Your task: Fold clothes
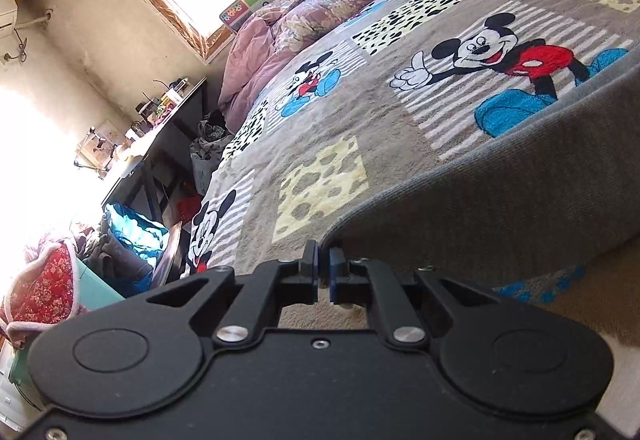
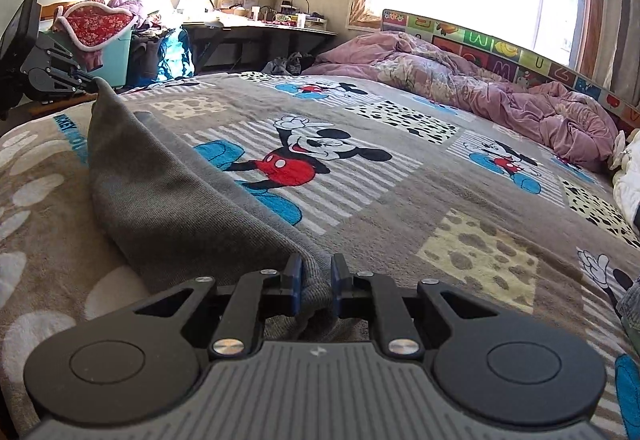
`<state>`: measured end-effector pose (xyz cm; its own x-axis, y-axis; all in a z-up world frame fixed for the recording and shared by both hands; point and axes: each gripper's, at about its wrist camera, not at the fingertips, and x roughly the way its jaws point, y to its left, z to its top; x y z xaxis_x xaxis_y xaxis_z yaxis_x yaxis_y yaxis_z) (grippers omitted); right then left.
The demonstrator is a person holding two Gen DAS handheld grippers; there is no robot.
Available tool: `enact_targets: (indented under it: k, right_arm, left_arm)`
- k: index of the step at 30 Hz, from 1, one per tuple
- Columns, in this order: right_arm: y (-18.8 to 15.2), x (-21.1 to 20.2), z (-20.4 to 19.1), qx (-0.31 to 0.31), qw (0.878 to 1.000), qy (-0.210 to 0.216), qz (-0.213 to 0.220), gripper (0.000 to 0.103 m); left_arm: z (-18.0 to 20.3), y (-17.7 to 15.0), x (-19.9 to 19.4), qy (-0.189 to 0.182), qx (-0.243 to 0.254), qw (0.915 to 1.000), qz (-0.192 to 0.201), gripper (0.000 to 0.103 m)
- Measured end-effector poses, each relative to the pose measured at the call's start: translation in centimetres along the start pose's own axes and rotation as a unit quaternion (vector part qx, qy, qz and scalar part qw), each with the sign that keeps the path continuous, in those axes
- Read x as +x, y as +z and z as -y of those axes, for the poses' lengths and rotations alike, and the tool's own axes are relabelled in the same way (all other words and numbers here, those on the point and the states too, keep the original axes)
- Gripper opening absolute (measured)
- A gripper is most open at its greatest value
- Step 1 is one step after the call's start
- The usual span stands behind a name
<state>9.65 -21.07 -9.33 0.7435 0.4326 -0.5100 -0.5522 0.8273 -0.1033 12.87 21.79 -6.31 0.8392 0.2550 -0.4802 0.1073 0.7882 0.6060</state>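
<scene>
- Gripping one corner of the grey garment (image 2: 168,184), the right gripper (image 2: 316,282) has its jaws clamped on a thick fold.
- The left gripper (image 1: 323,270), jaws nearly together, pinches the opposite corner; the garment sags between them over the cartoon blanket (image 2: 400,208).
- Far right lies a crumpled pink quilt (image 2: 500,92).
- Far left stand a cluttered desk (image 2: 260,28) and a teal bin (image 2: 118,56), well apart from the garment.

place: home bedroom | signs: bed with cartoon blanket (image 2: 400,176), rumpled duvet (image 2: 480,88), cluttered desk (image 2: 260,28)
</scene>
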Motion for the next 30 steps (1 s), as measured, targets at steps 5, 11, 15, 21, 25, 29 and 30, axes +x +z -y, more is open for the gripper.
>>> enact_targets:
  k: [5,11,15,21,25,29,30]
  right_arm:
    - [0.2,1.4,1.1,0.019,1.0,0.006,-0.007,0.015]
    - [0.1,2.4,2.0,0.043,0.999,0.008,-0.013,0.014]
    - [0.1,2.9,2.2,0.047,0.999,0.005,-0.016,0.012]
    - [0.2,3.5,4.5,0.102,0.993,0.044,-0.037,0.004]
    - [0.0,3.3,6.4,0.151,0.984,0.078,-0.046,0.052]
    - [-0.4,2.4,7.6,0.194,0.973,0.117,-0.035,0.066]
    - [-0.5,2.2,7.8,0.201,0.971,0.127,-0.032,0.064]
  left_arm:
    - [-0.4,1.4,2.0,-0.009,-0.005,0.9998,-0.014,0.003]
    - [-0.5,2.4,4.4,-0.027,-0.021,0.9988,-0.036,0.003]
    - [-0.3,2.9,5.7,-0.035,-0.027,0.9977,-0.05,0.003]
    - [0.5,3.0,7.4,-0.053,-0.018,0.9956,-0.075,0.003]
    - [0.5,3.0,7.3,-0.054,-0.024,0.9958,-0.071,0.003]
    - [0.4,2.9,6.7,-0.05,-0.024,0.9964,-0.065,0.003]
    - [0.4,2.8,6.6,-0.048,-0.025,0.9965,-0.063,0.003]
